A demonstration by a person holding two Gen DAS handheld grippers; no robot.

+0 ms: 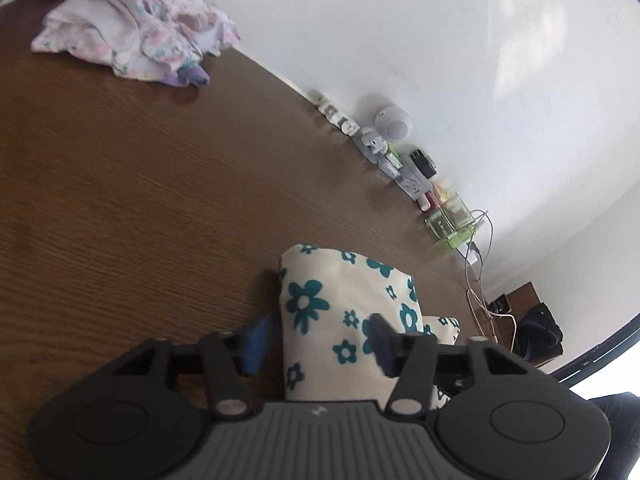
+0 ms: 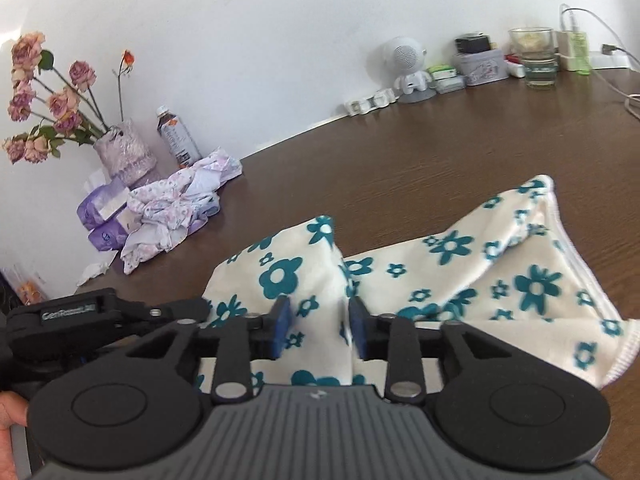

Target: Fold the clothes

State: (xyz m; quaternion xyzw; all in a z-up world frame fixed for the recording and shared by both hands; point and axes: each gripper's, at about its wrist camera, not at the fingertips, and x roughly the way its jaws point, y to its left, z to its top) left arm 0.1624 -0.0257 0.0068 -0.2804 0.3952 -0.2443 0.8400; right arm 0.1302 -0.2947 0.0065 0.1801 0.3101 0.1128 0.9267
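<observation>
**Workstation state: floral cloth under both grippers**

Dark brown wood-grain table [image 2: 460, 148] fills the lower part of both views and meets a plain white wall [image 2: 260, 20] behind it.

Cream cloth with teal flower print [image 2: 460, 276]: lies on the table at lower centre and lower right of the right wrist view, partly folded, with a raised fold at centre and a stitched white hem along its right edge. In the left wrist view the same cloth [image 1: 344, 304] sits at lower centre as a folded block.

Left gripper [image 1: 316, 340]: fingers spread wide, one blue pad to the left of the cloth over bare table, the other over the cloth. Whether either pad touches the fabric cannot be told.

Right gripper [image 2: 320, 328]: blue pads set apart either side of the raised fold, not pressed together; contact cannot be told.

Crumpled pink and lilac floral garment [image 2: 172, 208]: upper left of the left wrist view, centre left of the right wrist view, well apart from the cloth.

Along the wall: lilac vase of dried roses [image 2: 124, 152], plastic bottle [image 2: 178, 136], white round speaker figure [image 2: 406, 64], clear drinking glass [image 2: 534, 56]
</observation>
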